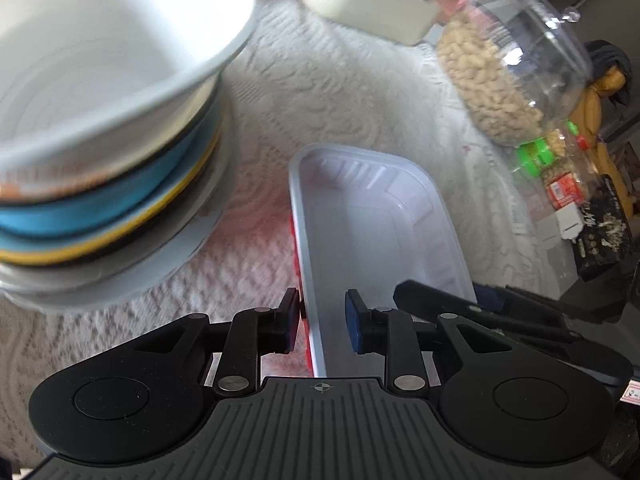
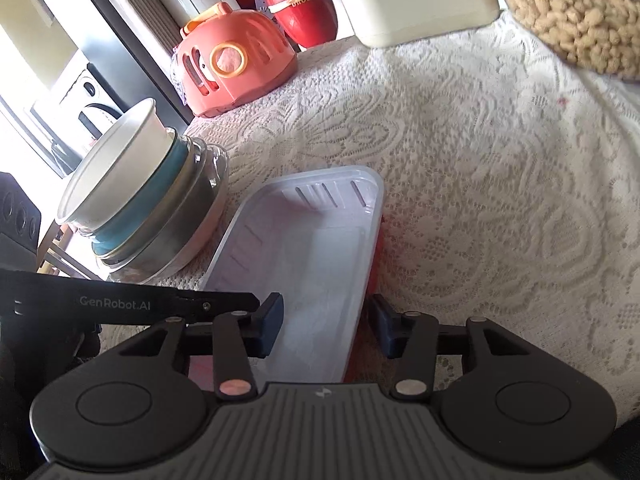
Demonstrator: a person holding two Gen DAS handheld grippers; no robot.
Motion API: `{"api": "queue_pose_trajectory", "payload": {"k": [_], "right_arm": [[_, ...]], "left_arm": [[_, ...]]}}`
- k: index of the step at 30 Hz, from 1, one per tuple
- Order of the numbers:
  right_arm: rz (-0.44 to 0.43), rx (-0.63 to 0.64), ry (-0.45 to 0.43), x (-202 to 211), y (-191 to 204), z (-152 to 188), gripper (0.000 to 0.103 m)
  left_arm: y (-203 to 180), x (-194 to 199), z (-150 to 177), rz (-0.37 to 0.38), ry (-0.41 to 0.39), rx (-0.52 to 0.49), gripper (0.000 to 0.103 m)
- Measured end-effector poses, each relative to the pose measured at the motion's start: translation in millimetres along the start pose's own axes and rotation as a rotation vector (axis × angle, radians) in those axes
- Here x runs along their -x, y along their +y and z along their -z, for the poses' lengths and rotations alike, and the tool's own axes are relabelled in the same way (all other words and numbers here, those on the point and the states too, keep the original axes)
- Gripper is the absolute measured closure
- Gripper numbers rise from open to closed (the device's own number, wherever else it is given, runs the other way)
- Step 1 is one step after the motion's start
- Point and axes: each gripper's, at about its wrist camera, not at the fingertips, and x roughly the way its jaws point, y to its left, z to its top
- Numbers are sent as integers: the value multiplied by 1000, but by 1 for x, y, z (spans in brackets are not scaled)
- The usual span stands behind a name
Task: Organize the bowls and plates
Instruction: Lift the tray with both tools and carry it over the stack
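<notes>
Working left to right. The stack of bowls (image 1: 100, 140), white one on top with blue and yellow under it, is sitting left of the white tray (image 1: 372, 216) on the lace tablecloth (image 2: 480, 160), near it but not clearly touching.

My left gripper (image 1: 324, 322) is straddling the tray's left rim at the near end. Its jaws are narrow but not clamped: the outer pad is sitting about against the red edge under the rim, and the inner pad is hanging inside the tray with a gap to the wall.

My right gripper (image 2: 326, 330) is straddling the right rim, one pad inside and one outside by the red edge. Its jaws are wider than the left's and pressing nothing yet.

The tray is lying flat, long side running away from me, near end between both tools. The red underneath could be a second tray; I can't tell.

To do this well, I'm judging that both should pinch at the same depth before any lift. The rim looks thin and flexy, so the tray should go up level, with the stack given room on the left and the peanut jar (image 1: 508, 68) on the far right.
</notes>
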Motion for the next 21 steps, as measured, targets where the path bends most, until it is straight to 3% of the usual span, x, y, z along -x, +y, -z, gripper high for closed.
{"api": "queue_pose_trajectory", "payload": {"k": [5, 8, 11, 14, 16, 19, 21], "right_arm": [[50, 104, -154, 41, 26, -31, 55], [15, 200, -304, 77, 67, -65, 55], [-28, 241, -331, 79, 89, -78, 55], [-104, 277, -306, 60, 122, -89, 55], [-139, 300, -269, 38, 140, -90, 55], [-145, 319, -181, -2, 159, -89, 55], [-135, 324, -135, -20, 166, -90, 55]], "left_arm": [[-22, 62, -29, 40, -189, -103, 74], [-12, 111, -41, 51, -312, -91, 74], [14, 148, -40, 18, -392, -50, 74], [44, 162, -35, -50, -417, 8, 73], [69, 158, -32, -76, -388, 69, 73], [103, 154, -30, -62, -349, 165, 73], [116, 160, -27, -45, -369, 191, 73]]}}
